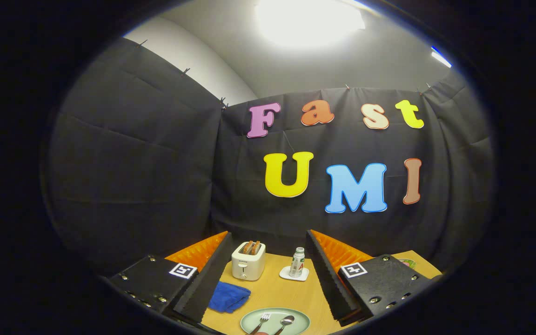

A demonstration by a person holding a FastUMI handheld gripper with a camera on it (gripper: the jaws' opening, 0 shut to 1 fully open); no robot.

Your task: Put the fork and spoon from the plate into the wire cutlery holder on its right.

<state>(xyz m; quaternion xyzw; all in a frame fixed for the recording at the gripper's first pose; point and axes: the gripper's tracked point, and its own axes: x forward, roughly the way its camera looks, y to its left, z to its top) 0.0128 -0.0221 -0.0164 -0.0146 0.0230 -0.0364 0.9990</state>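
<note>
Nothing moved yet: silver metal fork (264, 320) and spoon (285, 322) lie on the pale green round plate (249, 318); tool (268, 279) spread wide, empty.

plate (249, 317), fork (262, 321), spoon (285, 321) cut off.

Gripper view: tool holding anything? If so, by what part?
Nothing held. The tool is open, its fingers spread wide and empty. The fork and spoon lie on the plate, between the fingers.
</note>
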